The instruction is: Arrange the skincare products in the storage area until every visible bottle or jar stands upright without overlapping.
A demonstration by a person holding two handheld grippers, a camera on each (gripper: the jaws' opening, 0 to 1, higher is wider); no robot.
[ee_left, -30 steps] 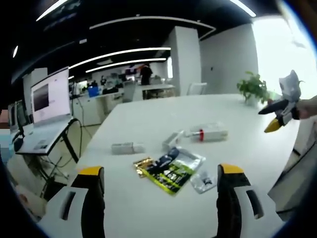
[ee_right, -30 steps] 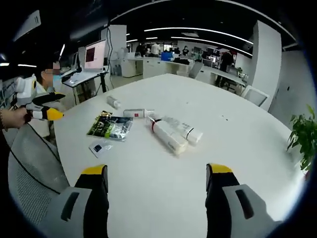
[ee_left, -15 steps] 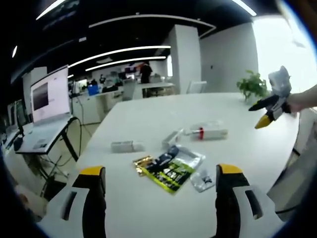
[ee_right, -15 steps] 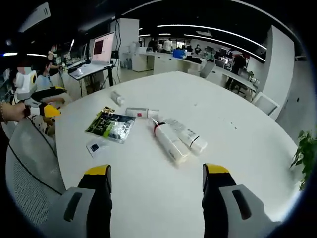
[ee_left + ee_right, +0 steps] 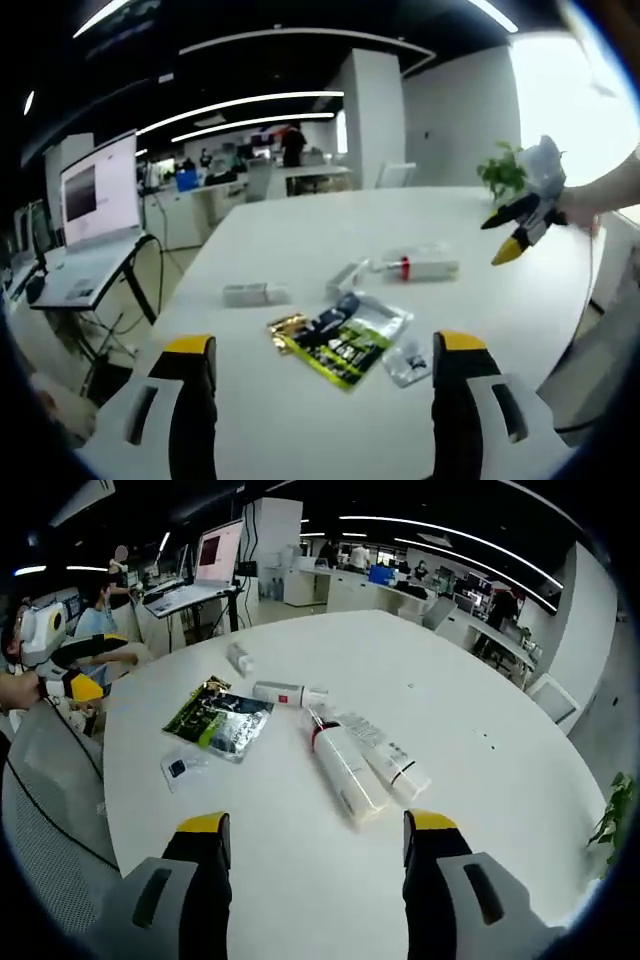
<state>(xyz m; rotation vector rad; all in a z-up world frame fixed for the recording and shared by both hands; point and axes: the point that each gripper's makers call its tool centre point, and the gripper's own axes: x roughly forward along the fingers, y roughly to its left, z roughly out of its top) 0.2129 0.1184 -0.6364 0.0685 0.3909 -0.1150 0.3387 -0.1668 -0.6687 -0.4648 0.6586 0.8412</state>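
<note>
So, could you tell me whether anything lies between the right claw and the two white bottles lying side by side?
Nothing visible does. In the right gripper view the open right claw faces the two bottles across bare table; the foil pouch and small sachet lie off to the side.

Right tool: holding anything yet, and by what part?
Nothing. The right tool is open above the table, short of the two lying bottles.

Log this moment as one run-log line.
left gripper: open, empty | right gripper: open, above table | two large bottles: lying flat, side by side | none upright yet
</note>
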